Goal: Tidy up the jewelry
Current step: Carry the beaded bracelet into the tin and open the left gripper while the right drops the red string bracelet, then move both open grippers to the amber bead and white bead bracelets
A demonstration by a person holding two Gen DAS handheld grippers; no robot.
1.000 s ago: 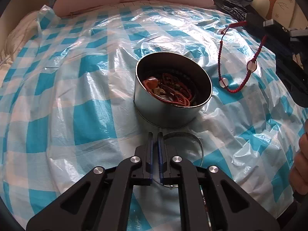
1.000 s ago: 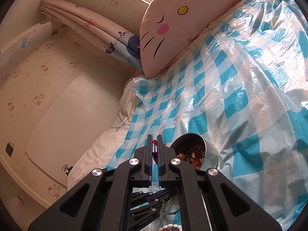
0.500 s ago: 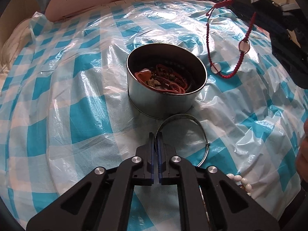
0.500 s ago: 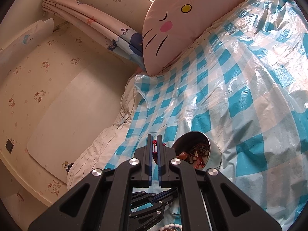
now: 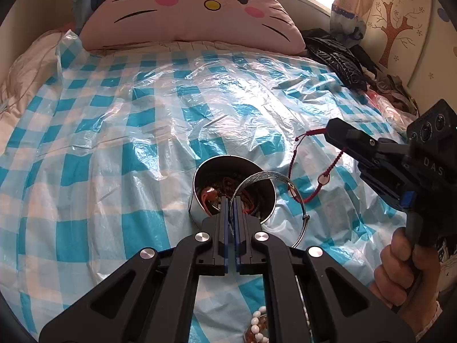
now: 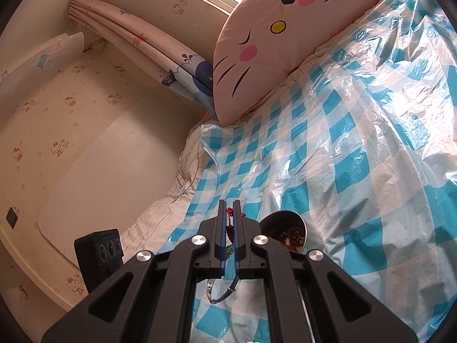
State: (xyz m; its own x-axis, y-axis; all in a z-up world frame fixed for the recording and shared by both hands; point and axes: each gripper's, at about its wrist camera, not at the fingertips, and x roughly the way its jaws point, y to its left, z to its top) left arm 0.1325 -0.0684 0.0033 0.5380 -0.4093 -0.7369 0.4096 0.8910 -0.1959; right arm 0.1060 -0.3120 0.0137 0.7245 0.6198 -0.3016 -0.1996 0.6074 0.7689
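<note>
A round metal tin [image 5: 197,214] holding red cords and beads stands on the blue-checked plastic sheet [image 5: 114,120]. My left gripper [image 5: 230,200] is shut on a silver bangle [image 5: 297,194], lifted off the sheet and hanging at the tin's near right rim. At the right, my right gripper [image 5: 328,130] is shut on a red cord bracelet [image 5: 314,177] that dangles beside the tin. In the right wrist view the right gripper [image 6: 229,203] pinches the red cord [image 6: 229,220]; the tin [image 6: 288,228] and the bangle [image 6: 220,294] lie below it.
A white bead bracelet [image 5: 257,323] lies on the sheet under my left gripper. A large pink cat-face pillow [image 5: 194,11] lies at the head of the bed, with black bags and clothes [image 5: 340,57] at the far right. A hand [image 5: 400,268] grips the right tool.
My left gripper has risen, lifting the silver bangle off the sheet to the tin's rim. The right gripper and its red bracelet have stayed in place.
</note>
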